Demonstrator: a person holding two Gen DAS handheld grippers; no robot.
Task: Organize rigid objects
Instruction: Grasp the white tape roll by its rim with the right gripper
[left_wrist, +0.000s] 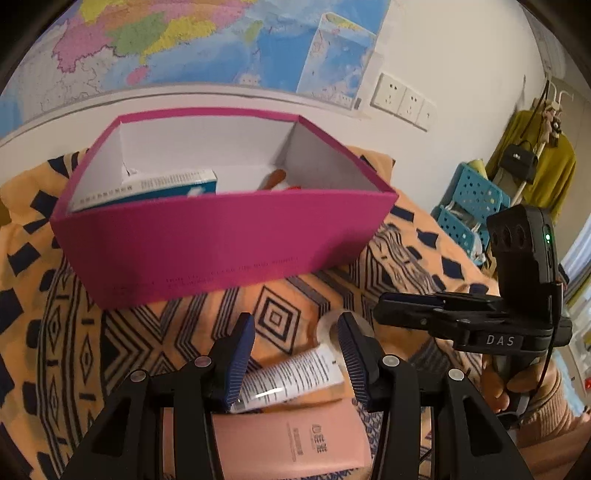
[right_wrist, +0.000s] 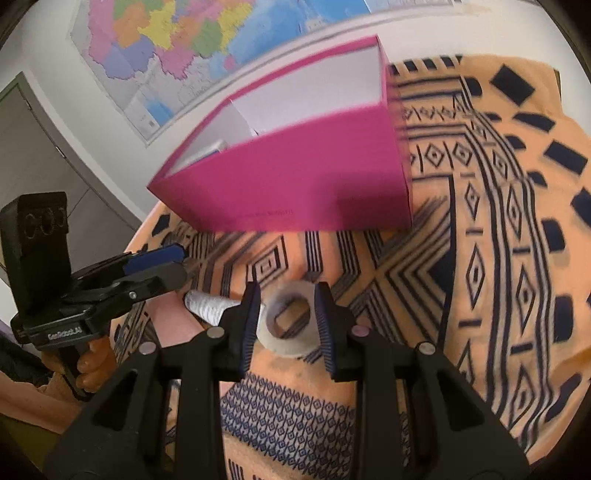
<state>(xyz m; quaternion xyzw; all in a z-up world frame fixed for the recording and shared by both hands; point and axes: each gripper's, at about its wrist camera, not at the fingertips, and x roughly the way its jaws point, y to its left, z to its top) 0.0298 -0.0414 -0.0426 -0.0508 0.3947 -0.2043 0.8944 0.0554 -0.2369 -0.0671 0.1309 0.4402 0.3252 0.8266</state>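
A magenta box (left_wrist: 221, 240) (right_wrist: 295, 177) with a white inside stands on the patterned cloth. It holds a blue-and-white carton (left_wrist: 166, 184) and an orange item (left_wrist: 275, 177). In front of it my left gripper (left_wrist: 296, 319) is open, its pads on either side of a white tube (left_wrist: 291, 376) (right_wrist: 210, 306). The tube lies on a flat pink box (left_wrist: 295, 439). Just right of the tube lies a tape roll (right_wrist: 284, 345) (left_wrist: 327, 323). My right gripper (right_wrist: 287, 288) is open and straddles the roll without squeezing it. Each gripper shows in the other's view: right gripper (left_wrist: 391, 314), left gripper (right_wrist: 173, 262).
An orange cloth (right_wrist: 498, 258) with dark geometric print covers the surface. A map (left_wrist: 166, 40) hangs on the wall behind the box, with sockets (left_wrist: 402, 99) to its right. Blue perforated baskets (left_wrist: 472, 199) and a hanging mustard garment (left_wrist: 546, 173) stand at the far right.
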